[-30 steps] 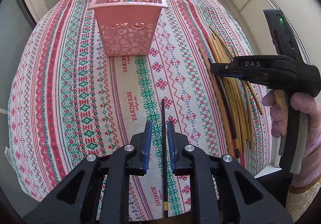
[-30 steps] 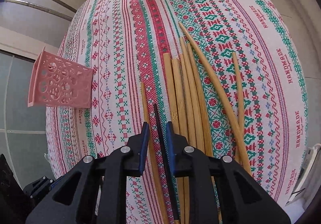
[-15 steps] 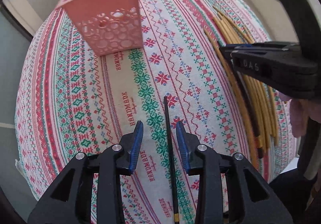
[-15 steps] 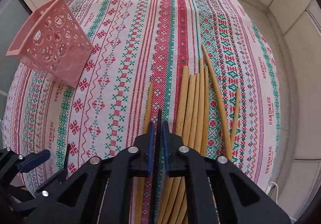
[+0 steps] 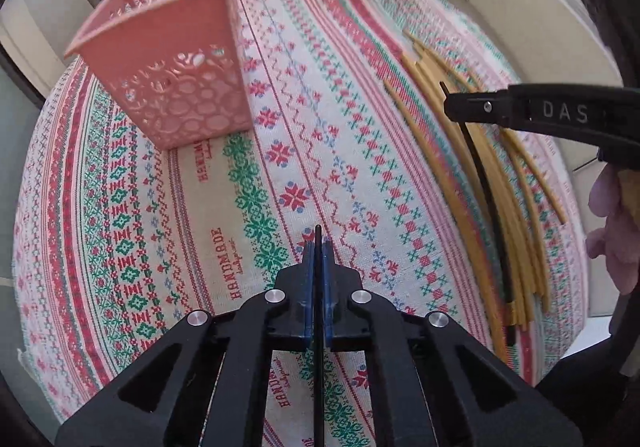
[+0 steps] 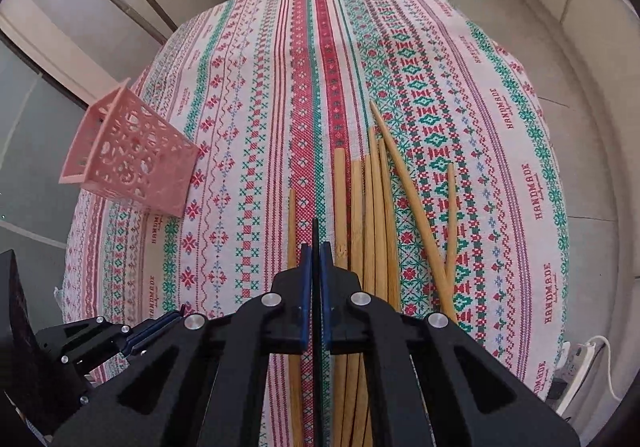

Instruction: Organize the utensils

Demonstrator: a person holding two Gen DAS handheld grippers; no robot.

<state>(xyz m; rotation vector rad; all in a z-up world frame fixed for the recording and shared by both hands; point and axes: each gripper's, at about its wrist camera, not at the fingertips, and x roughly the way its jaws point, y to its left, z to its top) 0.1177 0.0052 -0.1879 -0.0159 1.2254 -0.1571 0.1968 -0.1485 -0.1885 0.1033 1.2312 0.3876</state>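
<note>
Left fingers have closed on lengthwise black chopstick.

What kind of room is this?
Probably a home dining spot: a table with an embroidered tablecloth, loose chopsticks and a pink basket, tiled walls behind.
</note>
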